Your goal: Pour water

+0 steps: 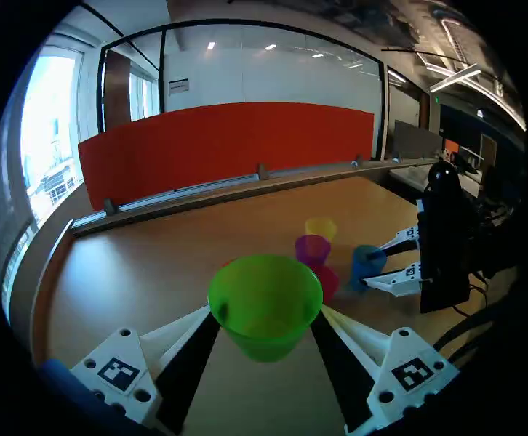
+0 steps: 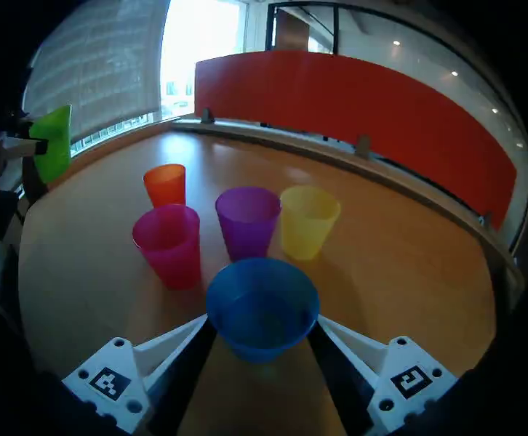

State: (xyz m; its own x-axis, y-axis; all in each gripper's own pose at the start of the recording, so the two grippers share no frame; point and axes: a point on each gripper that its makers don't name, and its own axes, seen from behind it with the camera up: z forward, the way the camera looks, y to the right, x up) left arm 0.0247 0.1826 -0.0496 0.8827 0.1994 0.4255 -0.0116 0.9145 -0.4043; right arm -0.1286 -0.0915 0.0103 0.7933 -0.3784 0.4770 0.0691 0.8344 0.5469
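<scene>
My left gripper point(image 1: 265, 323) is shut on a green cup point(image 1: 265, 305), held upright between its white fingers above the wooden table point(image 1: 155, 261). In the right gripper view that green cup point(image 2: 53, 142) hangs at the far left, off the table top. My right gripper point(image 2: 262, 327) is shut on a blue cup point(image 2: 262, 309) with its mouth facing the camera. I cannot tell whether it holds water. From the left gripper view the blue cup point(image 1: 366, 265) sits low by the table, between the right gripper's fingers point(image 1: 402, 280).
Close beyond the blue cup stand a pink cup point(image 2: 168, 245), an orange cup point(image 2: 165, 184), a purple cup point(image 2: 248, 220) and a yellow cup point(image 2: 308, 220). A red partition point(image 2: 380, 102) runs along the table's far edge. Windows lie to one side.
</scene>
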